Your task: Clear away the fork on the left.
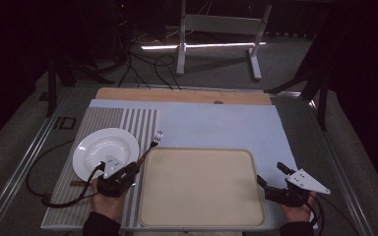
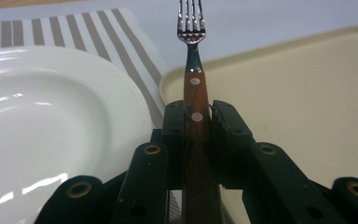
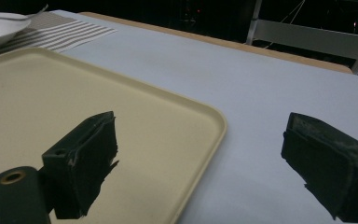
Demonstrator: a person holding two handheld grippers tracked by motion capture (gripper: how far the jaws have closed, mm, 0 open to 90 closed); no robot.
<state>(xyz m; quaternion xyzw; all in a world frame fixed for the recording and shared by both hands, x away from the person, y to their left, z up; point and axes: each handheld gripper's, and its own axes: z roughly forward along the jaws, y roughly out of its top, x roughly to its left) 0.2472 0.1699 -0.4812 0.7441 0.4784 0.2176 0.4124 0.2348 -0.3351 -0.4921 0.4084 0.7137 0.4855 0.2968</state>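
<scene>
A fork [image 2: 193,70] with a brown wooden handle and steel tines is clamped by its handle in my left gripper [image 2: 196,119], which is shut on it. In the high view the fork [image 1: 152,142] points up and right between the white plate [image 1: 98,152] and the beige tray [image 1: 202,162], with my left gripper [image 1: 134,168] low over the striped placemat [image 1: 140,120]. My right gripper [image 1: 270,174] stands open at the tray's right edge; its jaws [image 3: 196,163] straddle the tray rim with nothing between them.
The white plate [image 2: 42,121] lies on the striped placemat [image 2: 98,32] left of the tray [image 2: 307,93]. A pale blue cloth [image 1: 216,123] covers the table's middle. A metal stand [image 1: 216,29] and cables lie on the floor beyond the table.
</scene>
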